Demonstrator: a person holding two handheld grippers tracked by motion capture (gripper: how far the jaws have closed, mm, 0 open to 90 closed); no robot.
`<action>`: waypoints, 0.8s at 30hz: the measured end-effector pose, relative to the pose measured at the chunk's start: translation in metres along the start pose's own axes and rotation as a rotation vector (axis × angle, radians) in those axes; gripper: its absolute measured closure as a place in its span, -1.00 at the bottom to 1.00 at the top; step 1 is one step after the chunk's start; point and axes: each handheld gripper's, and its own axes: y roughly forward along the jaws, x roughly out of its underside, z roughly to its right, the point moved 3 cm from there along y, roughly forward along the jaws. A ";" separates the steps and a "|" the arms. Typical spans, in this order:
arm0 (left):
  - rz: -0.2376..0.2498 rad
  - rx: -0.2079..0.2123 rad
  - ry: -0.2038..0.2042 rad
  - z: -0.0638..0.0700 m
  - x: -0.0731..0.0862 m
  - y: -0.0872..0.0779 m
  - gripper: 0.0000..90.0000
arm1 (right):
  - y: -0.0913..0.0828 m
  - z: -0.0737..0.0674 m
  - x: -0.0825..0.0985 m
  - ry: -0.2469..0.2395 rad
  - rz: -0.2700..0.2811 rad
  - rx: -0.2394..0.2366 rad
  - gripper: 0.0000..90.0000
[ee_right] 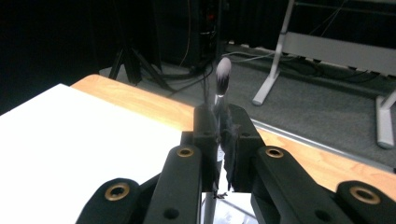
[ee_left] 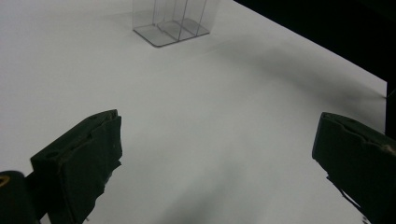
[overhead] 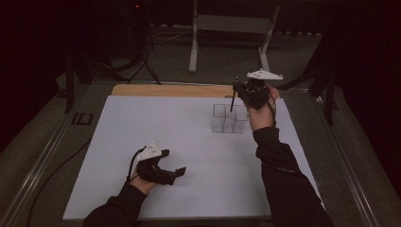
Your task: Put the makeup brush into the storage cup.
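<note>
My right gripper hangs over the back right of the white board, shut on a thin dark brush. The brush stands nearly upright, and its lower end points down toward a clear divided box. In the right gripper view the jaws clamp the brush's stem, with its pale bristle tip rising above them. Near the board's front left, my left gripper is open with nothing between its jaws. The left gripper view has the open jaws low over the board, with the clear box far ahead.
A wooden tabletop strip shows behind the board. Beyond it stand a grey metal frame and a dark stand with cables on the carpet. A small black thing lies left of the board.
</note>
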 end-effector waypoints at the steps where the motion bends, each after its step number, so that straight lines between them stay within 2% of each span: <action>1: 0.000 -0.004 0.004 0.000 0.000 0.000 -0.94 | 0.002 0.000 0.003 0.000 -0.006 0.002 0.87; 8: -0.005 -0.004 -0.002 0.000 0.000 0.000 -0.94 | 0.012 -0.002 0.017 0.024 -0.037 -0.010 0.87; 16: -0.003 -0.007 -0.003 -0.001 0.000 -0.001 -0.94 | 0.018 -0.001 0.027 0.057 -0.073 0.001 0.87; 24: -0.003 -0.007 -0.004 -0.001 0.000 0.000 -0.94 | 0.024 -0.003 0.041 0.063 -0.110 0.009 0.87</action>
